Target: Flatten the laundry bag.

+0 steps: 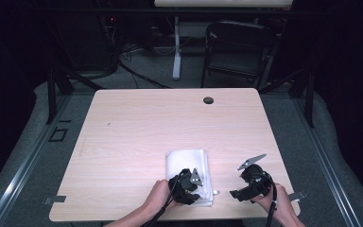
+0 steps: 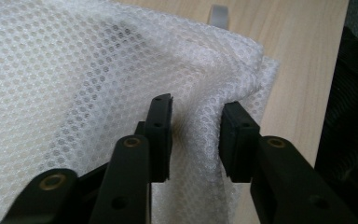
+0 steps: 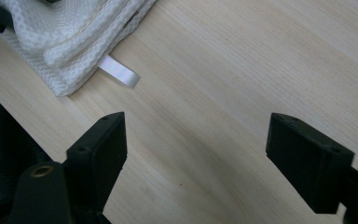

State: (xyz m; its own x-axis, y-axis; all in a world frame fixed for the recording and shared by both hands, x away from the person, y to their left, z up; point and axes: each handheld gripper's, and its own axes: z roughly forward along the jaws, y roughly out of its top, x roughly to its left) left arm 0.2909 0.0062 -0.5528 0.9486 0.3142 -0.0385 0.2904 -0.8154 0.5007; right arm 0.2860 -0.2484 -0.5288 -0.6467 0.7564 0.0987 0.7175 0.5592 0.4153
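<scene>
A folded white mesh cloth (image 1: 189, 161) lies on the near part of the wooden table (image 1: 170, 123). My left gripper (image 1: 199, 190) is down on the cloth's near right corner. In the left gripper view the cloth (image 2: 74, 70) puckers into a ridge between the two jaws of that gripper (image 2: 196, 135), which stand a little apart. My right gripper (image 1: 235, 193) hovers to the right of the cloth and points left at it. It stands open (image 3: 196, 140) over bare wood. The cloth's corner (image 3: 70, 32) and its white ribbon tab (image 3: 119, 71) lie just beyond the right gripper's jaws.
The table's near edge runs close behind both hands. A round cable hole (image 1: 208, 100) sits at the far side of the table. A dark folding chair (image 1: 236, 47) and a white desk leg (image 1: 176, 47) stand beyond it.
</scene>
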